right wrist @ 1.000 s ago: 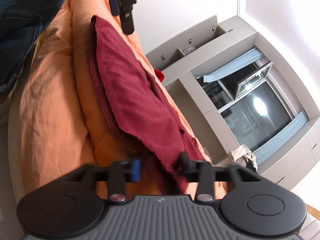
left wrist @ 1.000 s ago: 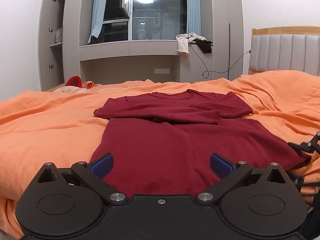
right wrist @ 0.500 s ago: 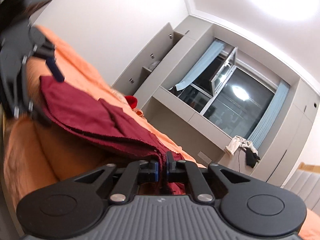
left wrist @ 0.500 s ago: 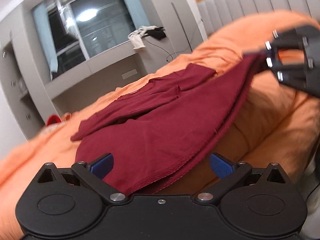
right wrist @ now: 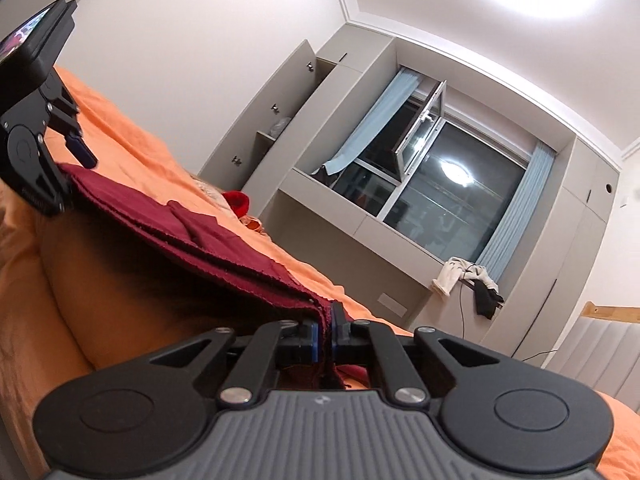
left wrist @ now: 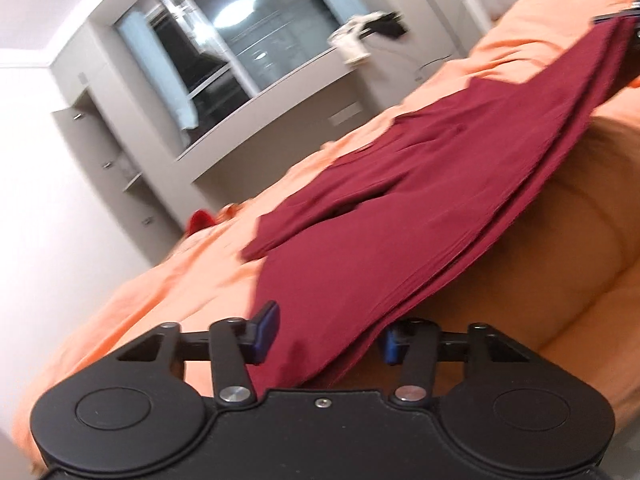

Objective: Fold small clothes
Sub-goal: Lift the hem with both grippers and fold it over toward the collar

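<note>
On rumpled orange duvet [left wrist: 168, 276]: soft maroon knit top [left wrist: 400, 216], right gripper [right wrist: 325, 334] clamping hem, left gripper [left wrist: 326, 332] closing around corner.

Dark red knit top [left wrist: 420, 216], sleeves folded across chest, spread on orange bedcover [left wrist: 168, 280]; near hem lifted off bedcover, taut, shadowed gap beneath.

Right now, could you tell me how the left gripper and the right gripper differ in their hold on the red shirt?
The right gripper is shut tight on the red shirt hem, which bunches between its pads. The left gripper is closing, its pads set apart with the other hem corner lying between them, not yet pinched. Both point along the orange bedding at the same hem.
</note>
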Motion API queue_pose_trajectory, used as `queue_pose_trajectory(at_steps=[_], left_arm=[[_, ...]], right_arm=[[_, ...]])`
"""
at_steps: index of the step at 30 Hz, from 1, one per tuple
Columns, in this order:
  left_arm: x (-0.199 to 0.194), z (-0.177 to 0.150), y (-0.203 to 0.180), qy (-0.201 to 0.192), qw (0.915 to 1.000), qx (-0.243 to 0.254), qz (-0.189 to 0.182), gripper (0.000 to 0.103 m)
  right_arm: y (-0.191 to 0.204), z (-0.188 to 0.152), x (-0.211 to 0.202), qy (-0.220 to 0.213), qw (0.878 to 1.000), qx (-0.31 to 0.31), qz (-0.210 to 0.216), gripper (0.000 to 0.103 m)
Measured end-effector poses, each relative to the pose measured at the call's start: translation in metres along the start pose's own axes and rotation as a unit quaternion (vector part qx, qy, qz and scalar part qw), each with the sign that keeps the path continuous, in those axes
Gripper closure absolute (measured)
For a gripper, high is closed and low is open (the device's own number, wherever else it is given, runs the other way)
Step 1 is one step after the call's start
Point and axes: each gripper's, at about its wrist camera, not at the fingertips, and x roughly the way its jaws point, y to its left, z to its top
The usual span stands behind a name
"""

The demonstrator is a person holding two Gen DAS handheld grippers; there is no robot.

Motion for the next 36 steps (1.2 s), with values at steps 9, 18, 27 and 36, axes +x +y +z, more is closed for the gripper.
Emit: queue_pose_trajectory(at_steps=[9, 18, 27, 36], left_arm=[[0.0, -0.001, 0.033, 0.031, 0.9988, -0.036, 0.004, 0.092], [-0.042, 0.006, 0.049, -0.054, 0.9938, -0.091, 0.034, 0.098], [-0.137, 0.017, 0.058, -0.13, 0.9844, -0.118, 0.008, 0.098], [-0.208, 0.044, 0.069, -0.183, 0.9737, -0.13, -0.039, 0.098]], right_arm=[[0.004, -0.002, 0.004, 0.003, 1.0, -0.016, -0.019, 0.098], [0.0, 0.01, -0.013, -0.008, 0.999, -0.015, -0.048, 0.098], [-0.022, 0.034, -0.097, -0.012, 0.998, -0.01, -0.064, 0.099], [-0.052, 0.06, -0.12, -0.035, 0.995, 0.028, -0.084, 0.098]])
